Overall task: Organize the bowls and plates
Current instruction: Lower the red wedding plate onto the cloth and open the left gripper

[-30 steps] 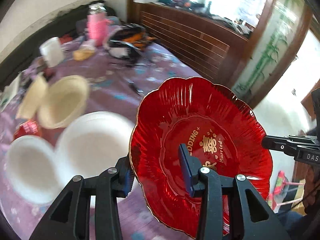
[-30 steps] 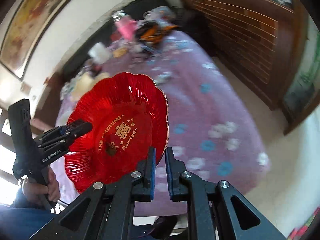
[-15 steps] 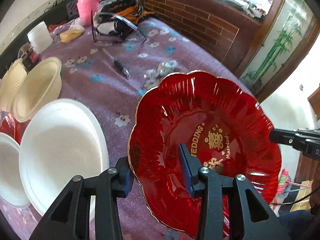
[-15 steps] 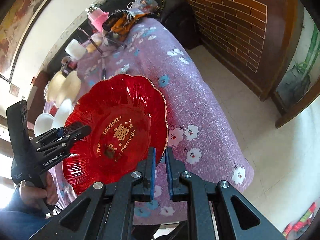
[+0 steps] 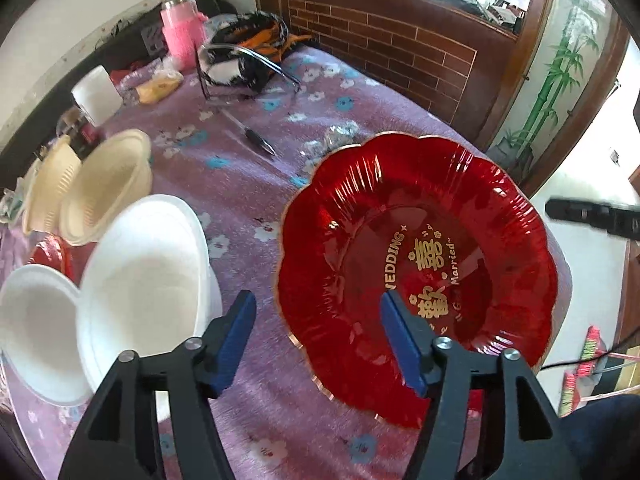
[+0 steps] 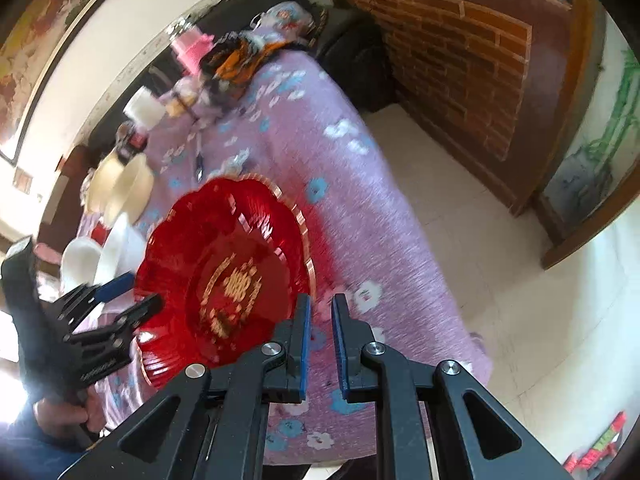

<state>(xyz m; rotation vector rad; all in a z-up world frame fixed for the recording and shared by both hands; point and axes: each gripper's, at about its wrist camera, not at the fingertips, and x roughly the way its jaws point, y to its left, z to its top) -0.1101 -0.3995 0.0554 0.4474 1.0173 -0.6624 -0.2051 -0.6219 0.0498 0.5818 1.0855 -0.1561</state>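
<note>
Scalloped red plastic plate [image 5: 416,264], one; white foam bowls [image 5: 144,276], two. My left gripper [image 5: 316,332] has released it, jaws wide; right gripper [image 6: 320,320] narrowly parted, empty.

glossy ribbed red plate [image 5: 416,276]; matt white foam bowls [image 5: 148,280]; floral cloth [image 5: 240,184].

left side: stacked white foam bowls [image 5: 144,280] crowd the scalloped red plastic plate [image 5: 420,264]
right side: bare purple floral tablecloth [image 6: 360,208]
</note>
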